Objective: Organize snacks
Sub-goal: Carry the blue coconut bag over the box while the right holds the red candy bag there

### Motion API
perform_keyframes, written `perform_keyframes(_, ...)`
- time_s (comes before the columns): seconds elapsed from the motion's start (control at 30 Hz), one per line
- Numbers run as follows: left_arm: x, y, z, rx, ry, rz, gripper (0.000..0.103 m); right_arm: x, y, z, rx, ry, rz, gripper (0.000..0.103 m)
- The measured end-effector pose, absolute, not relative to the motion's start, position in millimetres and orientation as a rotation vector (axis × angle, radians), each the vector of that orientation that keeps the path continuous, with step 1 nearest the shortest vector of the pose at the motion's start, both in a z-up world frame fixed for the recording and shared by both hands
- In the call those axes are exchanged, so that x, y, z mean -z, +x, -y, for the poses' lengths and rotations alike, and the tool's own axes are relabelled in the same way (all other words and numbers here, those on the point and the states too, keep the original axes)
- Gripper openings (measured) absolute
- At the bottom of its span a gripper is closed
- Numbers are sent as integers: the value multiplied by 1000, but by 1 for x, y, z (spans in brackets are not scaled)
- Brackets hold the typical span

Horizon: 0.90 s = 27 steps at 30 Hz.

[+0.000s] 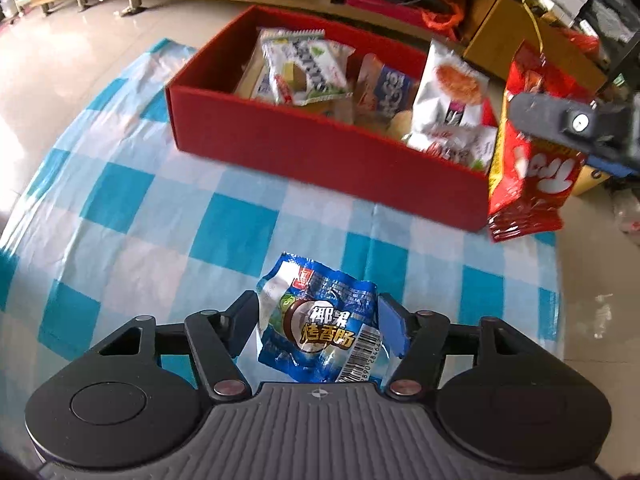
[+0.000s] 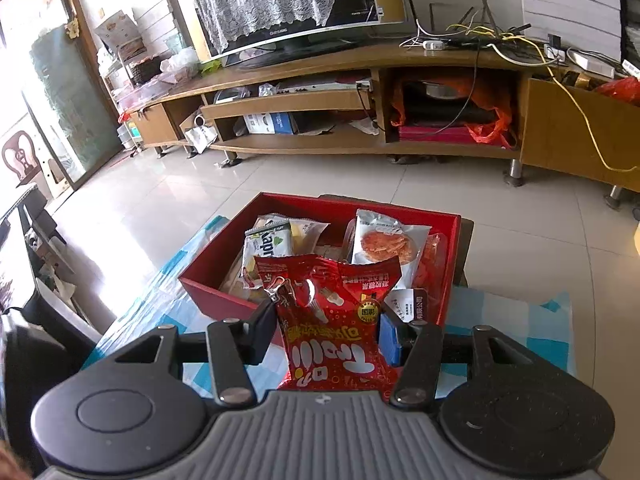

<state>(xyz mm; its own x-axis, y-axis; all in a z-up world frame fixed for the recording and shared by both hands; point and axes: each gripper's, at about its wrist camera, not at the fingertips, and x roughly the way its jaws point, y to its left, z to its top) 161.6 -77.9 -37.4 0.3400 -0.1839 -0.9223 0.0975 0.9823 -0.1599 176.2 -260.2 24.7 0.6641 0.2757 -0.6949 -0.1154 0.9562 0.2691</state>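
Observation:
A red box holding several snack packets stands on the blue-and-white checked cloth; it also shows in the right wrist view. My left gripper is shut on a blue snack packet above the cloth, in front of the box. My right gripper is shut on a red snack bag and holds it in the air near the box's front right corner. The red bag and the right gripper above it show at the right of the left wrist view.
The table ends to the left and right of the cloth over a tiled floor. A low wooden TV stand with a television, cables and clutter runs along the back. Cardboard boxes sit behind the red box.

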Motion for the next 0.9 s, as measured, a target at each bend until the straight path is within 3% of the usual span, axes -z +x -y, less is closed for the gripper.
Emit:
perform_keyframes(0.6,-31,213,81,206,-145,-1002,70,-41,195,277,-162,282,-747,50)
perform_keyframes(0.9,-25,261,102,168,-61,-938,70,-31,235,273,-151,265,-737,50)
